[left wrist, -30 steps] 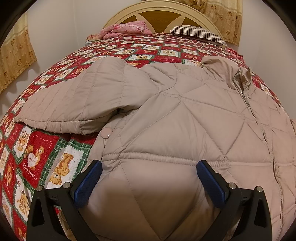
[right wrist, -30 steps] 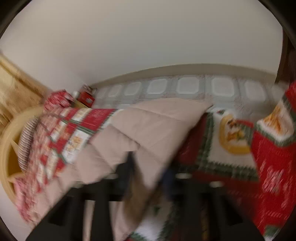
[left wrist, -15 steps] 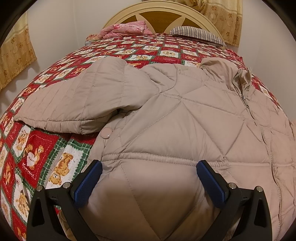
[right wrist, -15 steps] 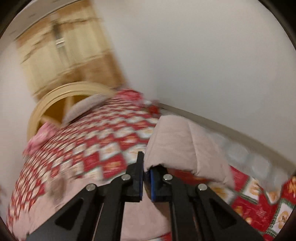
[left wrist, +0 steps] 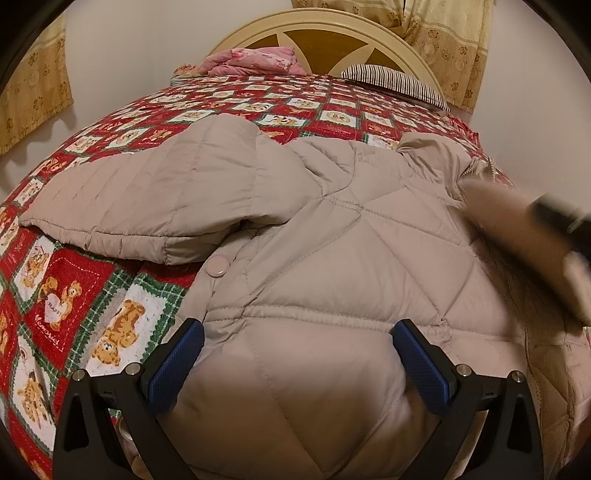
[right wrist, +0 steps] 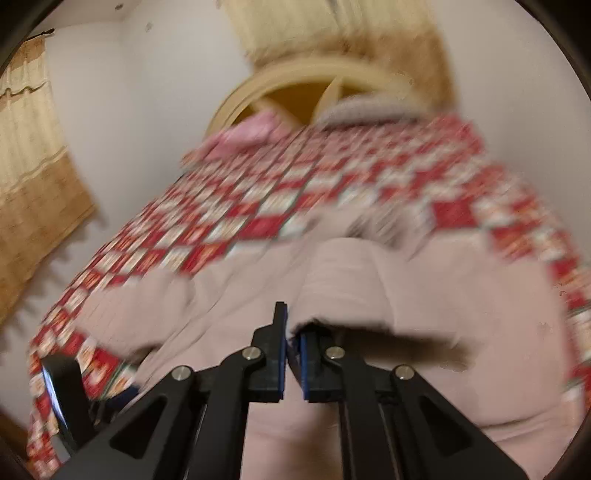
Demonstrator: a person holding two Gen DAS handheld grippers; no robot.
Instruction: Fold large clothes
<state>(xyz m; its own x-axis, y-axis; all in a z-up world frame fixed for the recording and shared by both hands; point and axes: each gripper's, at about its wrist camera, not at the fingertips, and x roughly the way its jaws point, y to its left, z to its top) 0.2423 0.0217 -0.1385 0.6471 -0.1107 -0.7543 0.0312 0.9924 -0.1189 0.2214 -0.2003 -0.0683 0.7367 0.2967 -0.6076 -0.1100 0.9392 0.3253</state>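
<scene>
A beige quilted jacket (left wrist: 332, 251) lies spread on a red patchwork bedspread (left wrist: 74, 280), its left sleeve (left wrist: 147, 199) stretched to the left. My left gripper (left wrist: 295, 354) is open and rests over the jacket's lower hem, holding nothing. My right gripper (right wrist: 291, 343) is shut on the jacket's right sleeve (right wrist: 351, 280) and carries it above the jacket's body. In the left wrist view the right gripper and sleeve (left wrist: 517, 229) show as a blur at the right edge.
A cream headboard (left wrist: 321, 33) stands at the far end, with a pink folded blanket (left wrist: 255, 62) and a striped pillow (left wrist: 395, 83) before it. Yellow curtains (left wrist: 33, 85) hang left and right. White walls surround the bed.
My right gripper has swung the sleeve from the bed's right edge in over the jacket's body, and it has come into the left wrist view. My left gripper has not moved.
</scene>
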